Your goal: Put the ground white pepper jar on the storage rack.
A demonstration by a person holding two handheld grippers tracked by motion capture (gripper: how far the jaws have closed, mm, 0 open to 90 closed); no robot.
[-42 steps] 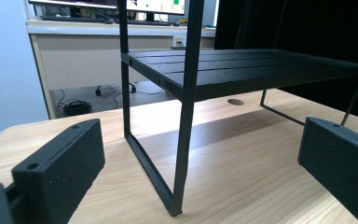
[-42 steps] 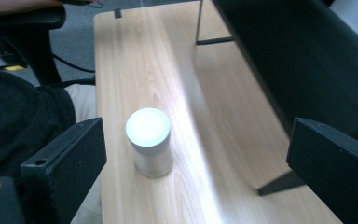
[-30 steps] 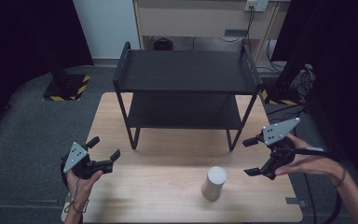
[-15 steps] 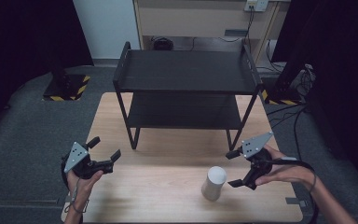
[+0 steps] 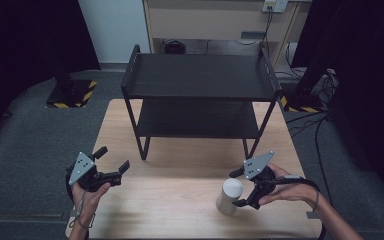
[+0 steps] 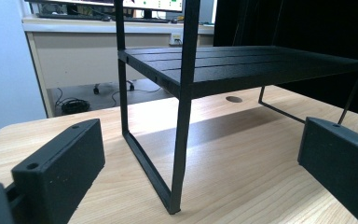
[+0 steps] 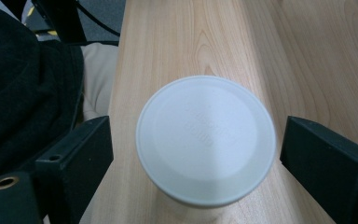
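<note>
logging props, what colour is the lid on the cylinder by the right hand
White, plain lid with faint embossing; the right gripper view shows it best.

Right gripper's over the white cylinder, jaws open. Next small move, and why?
Probably lower a little and close the jaws. The right gripper is open, one jaw on each side of the white cylinder, with gaps showing on both sides, so nothing grips it yet. It stands upright on the table. The left gripper hangs open, apart.
</note>
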